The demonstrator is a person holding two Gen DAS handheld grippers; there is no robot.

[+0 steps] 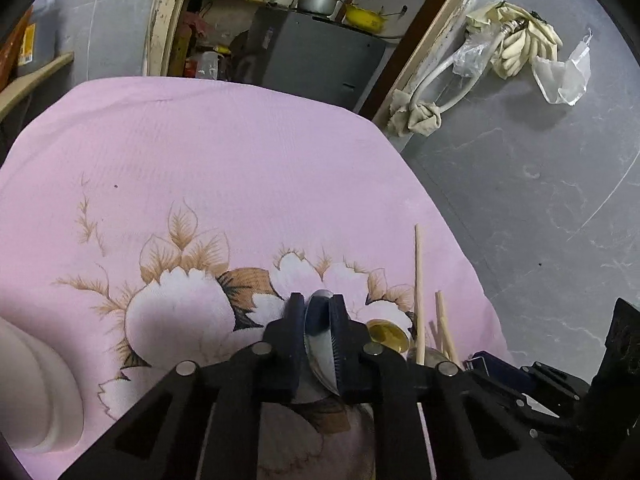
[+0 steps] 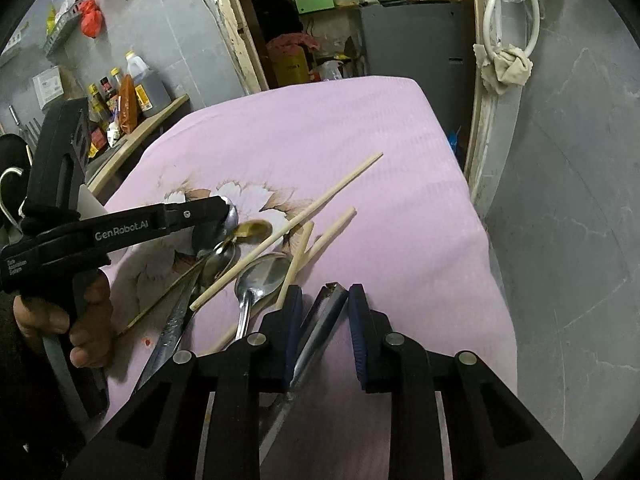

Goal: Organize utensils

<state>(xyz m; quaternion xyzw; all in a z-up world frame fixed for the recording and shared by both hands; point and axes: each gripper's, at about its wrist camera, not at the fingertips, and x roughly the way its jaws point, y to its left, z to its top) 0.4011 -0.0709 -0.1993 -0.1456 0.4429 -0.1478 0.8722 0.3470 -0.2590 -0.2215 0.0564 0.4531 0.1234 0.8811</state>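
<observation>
My left gripper is shut on the bowl of a steel spoon, held over the pink flowered cloth. In the right wrist view the left gripper shows at the left with that spoon in it, tilted above a pile of utensils. The pile holds a gold spoon, another steel spoon, and several wooden chopsticks. My right gripper has its jaws apart around a metal utensil handle that runs between the fingers without being clamped.
The cloth covers a table whose right edge drops to a grey marble floor. A white object lies at the cloth's left edge. A shelf with sauce bottles stands at the left. A grey cabinet stands behind.
</observation>
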